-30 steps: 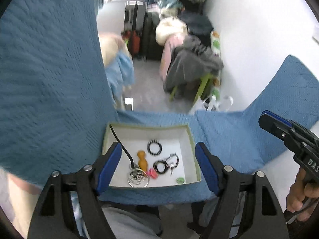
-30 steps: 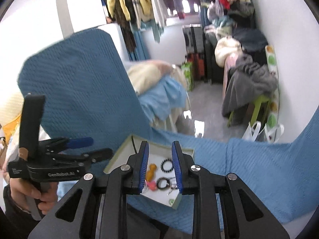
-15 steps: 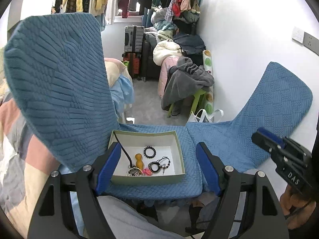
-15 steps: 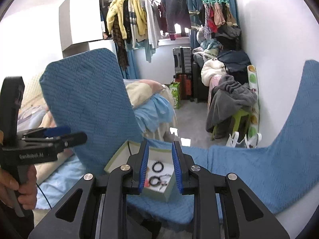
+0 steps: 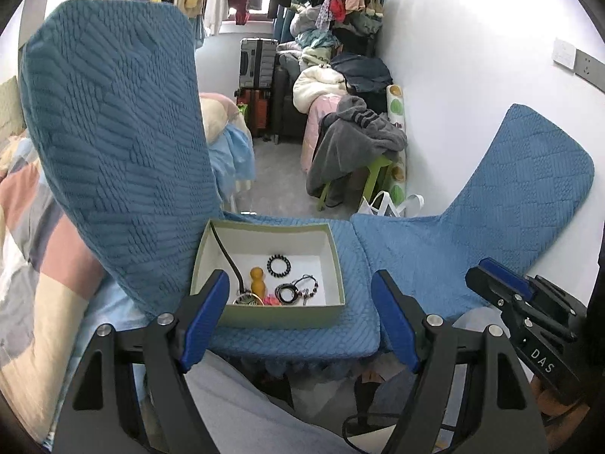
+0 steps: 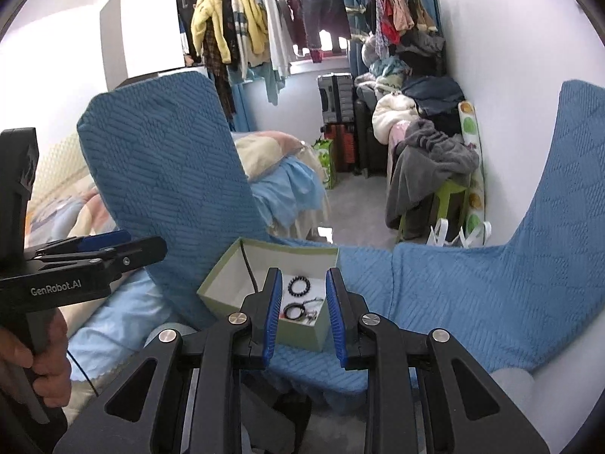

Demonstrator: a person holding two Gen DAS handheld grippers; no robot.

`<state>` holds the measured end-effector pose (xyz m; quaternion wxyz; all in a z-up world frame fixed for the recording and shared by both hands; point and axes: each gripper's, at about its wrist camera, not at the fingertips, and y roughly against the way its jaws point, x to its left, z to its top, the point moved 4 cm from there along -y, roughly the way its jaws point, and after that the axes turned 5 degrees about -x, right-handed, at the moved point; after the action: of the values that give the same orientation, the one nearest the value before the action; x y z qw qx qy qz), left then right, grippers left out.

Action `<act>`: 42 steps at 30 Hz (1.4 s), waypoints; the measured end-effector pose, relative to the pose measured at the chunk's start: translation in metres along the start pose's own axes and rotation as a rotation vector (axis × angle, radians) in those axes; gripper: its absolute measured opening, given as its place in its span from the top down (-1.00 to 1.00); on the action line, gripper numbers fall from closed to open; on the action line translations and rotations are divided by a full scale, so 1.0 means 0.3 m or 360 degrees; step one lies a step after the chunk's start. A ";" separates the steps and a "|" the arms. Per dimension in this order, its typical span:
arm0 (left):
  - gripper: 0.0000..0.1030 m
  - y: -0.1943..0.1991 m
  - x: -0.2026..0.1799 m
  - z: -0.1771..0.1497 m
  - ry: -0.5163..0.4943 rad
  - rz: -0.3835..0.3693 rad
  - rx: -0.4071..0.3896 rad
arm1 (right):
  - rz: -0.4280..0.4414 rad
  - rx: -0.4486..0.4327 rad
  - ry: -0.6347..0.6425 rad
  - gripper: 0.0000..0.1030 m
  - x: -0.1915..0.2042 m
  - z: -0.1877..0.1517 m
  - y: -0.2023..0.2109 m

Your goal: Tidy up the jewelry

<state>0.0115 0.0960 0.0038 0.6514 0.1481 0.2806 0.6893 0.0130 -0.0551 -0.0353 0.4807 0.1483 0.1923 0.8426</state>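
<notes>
Left wrist: green box (image 5: 264, 317) of jewelry (beaded bracelet (image 5: 278, 265), orange figurine (image 5: 257, 282)).

Home bedroom, hanging clothes (image 6: 242, 34), bed (image 6: 280, 174), suitcases (image 5: 257, 60)

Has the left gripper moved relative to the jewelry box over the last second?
Yes. The left gripper has pulled back and up from the jewelry box: a second ago the box filled the gap between its fingers; now more room shows beyond.

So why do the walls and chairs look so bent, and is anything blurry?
Left wrist view: fisheye lens bows the blue chair back and darkens the corners; the jewelry box is sharp. Right wrist view: same curving, bright window glare behind the hanging clothes, no motion blur.
</notes>
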 end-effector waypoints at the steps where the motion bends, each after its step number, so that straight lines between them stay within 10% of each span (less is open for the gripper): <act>1: -0.50 -0.006 0.002 -0.010 0.0000 0.0006 0.0007 | 0.0002 0.0005 -0.0006 0.57 -0.005 -0.009 -0.002; 16: -0.51 -0.036 0.054 -0.099 0.0054 0.0066 0.0086 | -0.0059 0.0092 -0.0054 0.40 -0.025 -0.090 -0.043; 24: -0.70 -0.066 0.069 -0.117 0.0089 0.0079 0.0154 | -0.0122 0.0074 -0.0079 -0.81 -0.067 -0.084 -0.053; 27: -0.83 -0.067 0.079 -0.121 0.0090 0.0109 0.0156 | -0.0151 0.0072 -0.0078 -0.97 -0.077 -0.084 -0.062; 42: -0.96 -0.074 0.071 -0.118 0.0048 0.0130 0.0166 | -0.0206 0.0093 -0.0116 -0.99 -0.103 -0.092 -0.072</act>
<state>0.0071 0.1099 -0.0409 0.6098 0.1828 0.3198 0.7018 0.0326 -0.0769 -0.0717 0.5363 0.1800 0.2086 0.7978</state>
